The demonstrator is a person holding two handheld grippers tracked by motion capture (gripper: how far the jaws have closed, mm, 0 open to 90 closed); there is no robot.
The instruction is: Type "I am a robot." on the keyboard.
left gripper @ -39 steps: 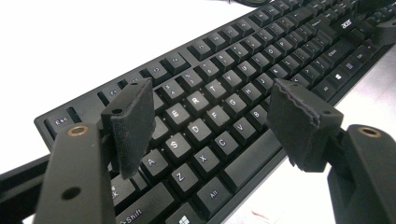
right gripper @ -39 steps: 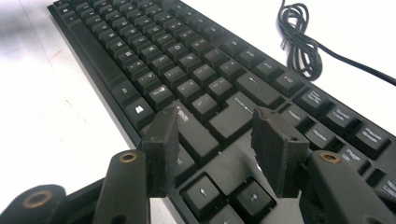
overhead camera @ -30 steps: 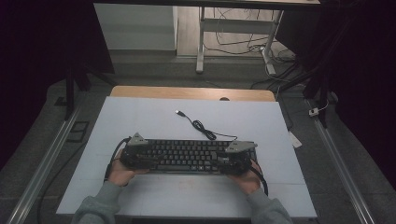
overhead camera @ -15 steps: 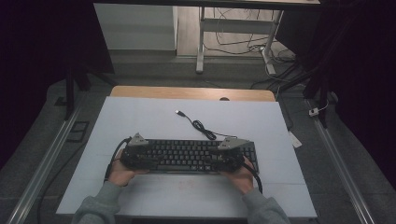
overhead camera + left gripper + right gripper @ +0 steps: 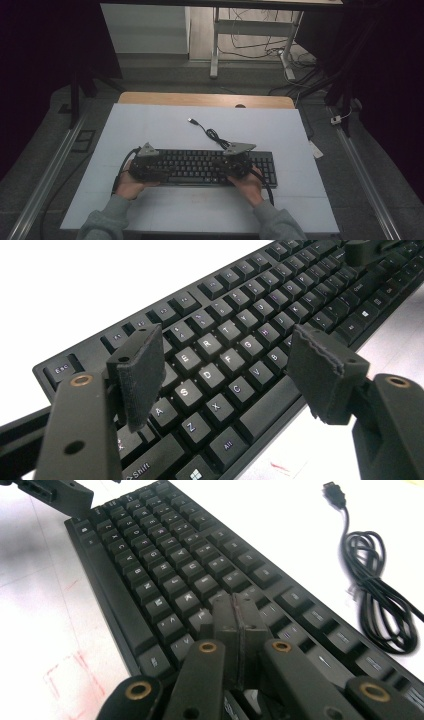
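1. The white table (image 5: 150,125) is lying broad under everything; bare surface is stretching wide behind the keyboard and to both sides, with a narrower strip between the keyboard and the near edge, where the person's sleeves are coming in.
2. The black keyboard (image 5: 200,167) is lying flat across the near middle of the table, its long edges running parallel to the near edge; its right end is standing clear of the right gripper.
3. The left gripper (image 5: 230,375) is hovering over the keyboard's left part, its jaws standing wide apart above the letter keys and gripping nothing.
4. The right gripper (image 5: 239,625) is sitting over the keys right of the middle; its jaws have just been closing and are now pressed pad to pad, with nothing between them.
5. The keyboard's coiled cable (image 5: 375,595) is lying just behind the keyboard, its USB plug (image 5: 191,120) pointing away toward the far edge; it is the one loose thing in the open room behind.
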